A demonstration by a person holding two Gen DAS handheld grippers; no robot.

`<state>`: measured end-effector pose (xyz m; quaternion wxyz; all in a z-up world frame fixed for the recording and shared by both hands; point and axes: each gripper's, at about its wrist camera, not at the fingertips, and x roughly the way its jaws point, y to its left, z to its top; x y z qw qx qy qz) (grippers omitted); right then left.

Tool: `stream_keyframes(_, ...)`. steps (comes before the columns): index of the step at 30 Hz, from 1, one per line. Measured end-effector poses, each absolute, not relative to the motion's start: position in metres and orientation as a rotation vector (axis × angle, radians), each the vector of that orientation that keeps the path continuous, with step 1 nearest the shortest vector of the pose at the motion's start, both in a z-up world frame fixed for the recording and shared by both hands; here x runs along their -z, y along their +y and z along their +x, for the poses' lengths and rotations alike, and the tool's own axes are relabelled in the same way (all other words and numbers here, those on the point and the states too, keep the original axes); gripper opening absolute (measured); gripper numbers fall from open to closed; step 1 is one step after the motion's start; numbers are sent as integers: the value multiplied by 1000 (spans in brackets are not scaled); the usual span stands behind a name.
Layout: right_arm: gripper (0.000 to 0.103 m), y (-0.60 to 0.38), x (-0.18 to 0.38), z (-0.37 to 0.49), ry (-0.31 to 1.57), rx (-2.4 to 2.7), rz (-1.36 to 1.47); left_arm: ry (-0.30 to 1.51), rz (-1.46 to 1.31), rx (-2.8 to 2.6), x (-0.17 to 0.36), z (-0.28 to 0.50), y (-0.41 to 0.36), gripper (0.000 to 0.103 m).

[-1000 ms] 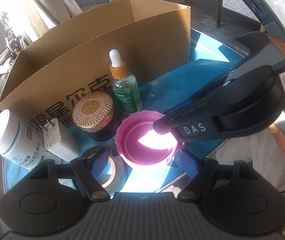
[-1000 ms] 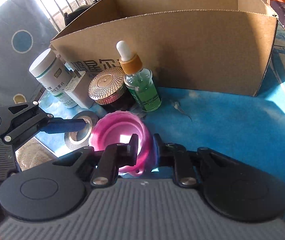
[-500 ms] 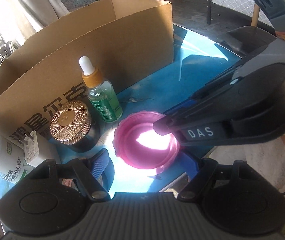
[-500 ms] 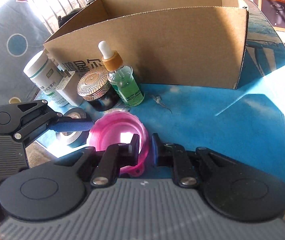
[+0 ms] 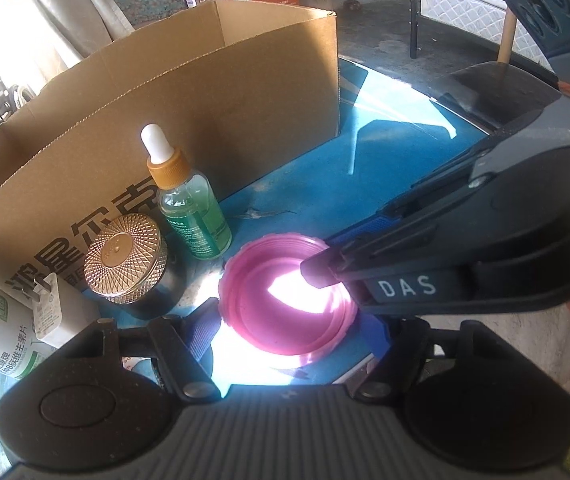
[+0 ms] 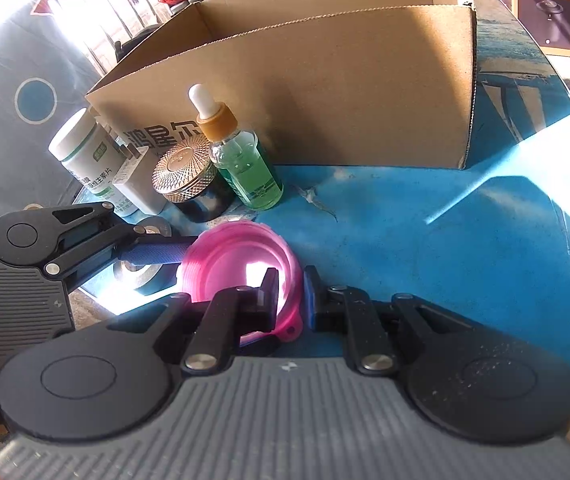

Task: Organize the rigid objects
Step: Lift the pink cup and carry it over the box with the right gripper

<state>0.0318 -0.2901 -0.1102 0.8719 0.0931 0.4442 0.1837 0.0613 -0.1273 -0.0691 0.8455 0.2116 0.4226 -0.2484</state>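
Right gripper point(image 6: 290, 294) pinching rim of pink lid point(image 6: 241, 268) (one finger inside, one outside). Left gripper point(image 5: 291, 330) jaws just been closing, pink lid between them; left pad point(image 6: 153, 254) seems to reach rim, contact on far side unclear. Lid lies open side up on blue table point(image 6: 425, 248), in front of cardboard box point(image 6: 325, 92). Between lid and box: green dropper bottle point(image 6: 245, 168), gold-lidded jar point(image 6: 185, 178), white charger point(image 6: 135, 184), white pill bottle point(image 6: 85, 152). Tape roll point(image 6: 141, 276) just left of lid.

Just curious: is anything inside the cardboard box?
Only bare inner walls of the cardboard box show. Its front wall hides the floor, so whatever lies low inside cannot be seen.
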Motion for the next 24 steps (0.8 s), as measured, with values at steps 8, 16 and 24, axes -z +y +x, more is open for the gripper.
stream_keyframes(8, 12, -294, 107, 25, 919, -372, 208, 862, 453, 536, 60, 50, -128, 74)
stream_keyframes(16, 12, -307, 66, -2, 806, -324, 223, 728, 450, 578, 20, 33, -134, 74)
stream_keyframes(24, 12, -317, -19, -9, 588, -323, 145, 502, 459, 544, -52, 37, -139, 74)
